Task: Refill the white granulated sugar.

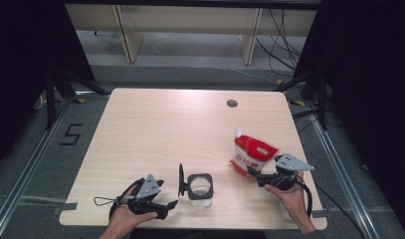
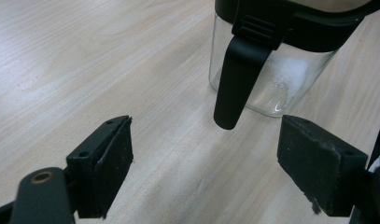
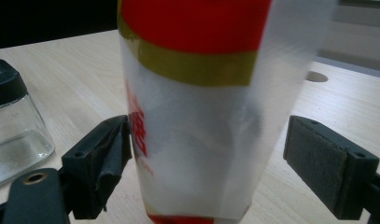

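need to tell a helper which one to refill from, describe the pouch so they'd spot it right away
On the pale wooden table, look to the near right part, beside the right gripper. There stands the pouch, upright between that gripper's open jaws. It is red and white with a small white cap on top, unlike the clear, black-rimmed glass jar to its left.

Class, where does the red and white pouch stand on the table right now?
In the high view the pouch stands at the table's right, between the open right tongs, right of the glass jar.
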Demonstrator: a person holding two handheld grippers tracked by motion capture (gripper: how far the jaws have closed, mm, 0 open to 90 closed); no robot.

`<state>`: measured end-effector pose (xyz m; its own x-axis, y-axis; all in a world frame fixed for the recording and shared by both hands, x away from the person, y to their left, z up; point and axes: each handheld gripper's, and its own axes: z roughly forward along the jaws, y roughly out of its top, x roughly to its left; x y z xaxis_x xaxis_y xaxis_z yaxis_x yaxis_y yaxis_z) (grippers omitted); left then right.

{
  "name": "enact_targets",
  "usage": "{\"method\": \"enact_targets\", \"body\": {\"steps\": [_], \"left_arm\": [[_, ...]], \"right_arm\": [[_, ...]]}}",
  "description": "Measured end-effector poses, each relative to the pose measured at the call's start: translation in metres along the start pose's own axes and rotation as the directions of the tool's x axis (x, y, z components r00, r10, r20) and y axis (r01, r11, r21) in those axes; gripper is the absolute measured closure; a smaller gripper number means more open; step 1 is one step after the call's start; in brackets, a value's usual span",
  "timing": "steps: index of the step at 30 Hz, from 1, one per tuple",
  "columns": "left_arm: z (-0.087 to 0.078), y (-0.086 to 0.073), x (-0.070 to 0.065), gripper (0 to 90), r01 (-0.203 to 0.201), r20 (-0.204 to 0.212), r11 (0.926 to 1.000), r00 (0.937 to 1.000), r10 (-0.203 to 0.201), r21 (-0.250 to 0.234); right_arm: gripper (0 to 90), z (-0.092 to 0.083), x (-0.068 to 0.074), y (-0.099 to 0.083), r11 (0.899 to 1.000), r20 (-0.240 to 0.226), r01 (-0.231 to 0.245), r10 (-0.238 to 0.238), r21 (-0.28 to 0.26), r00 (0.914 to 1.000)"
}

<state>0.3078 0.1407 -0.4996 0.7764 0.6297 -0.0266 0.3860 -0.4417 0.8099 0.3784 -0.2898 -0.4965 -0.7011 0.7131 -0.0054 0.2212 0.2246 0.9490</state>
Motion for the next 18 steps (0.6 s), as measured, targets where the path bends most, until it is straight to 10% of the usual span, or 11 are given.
{"method": "enact_targets", "body": {"steps": [18], "left_arm": [[0.0, 0.0, 0.001, 18.2, -0.002, -0.007, 1.0, 1.0, 0.002, 0.005]], "right_arm": [[16.8, 0.015, 0.002, -0.002, 0.999, -0.05, -0.027, 0.025, -0.024, 0.9984]]}}
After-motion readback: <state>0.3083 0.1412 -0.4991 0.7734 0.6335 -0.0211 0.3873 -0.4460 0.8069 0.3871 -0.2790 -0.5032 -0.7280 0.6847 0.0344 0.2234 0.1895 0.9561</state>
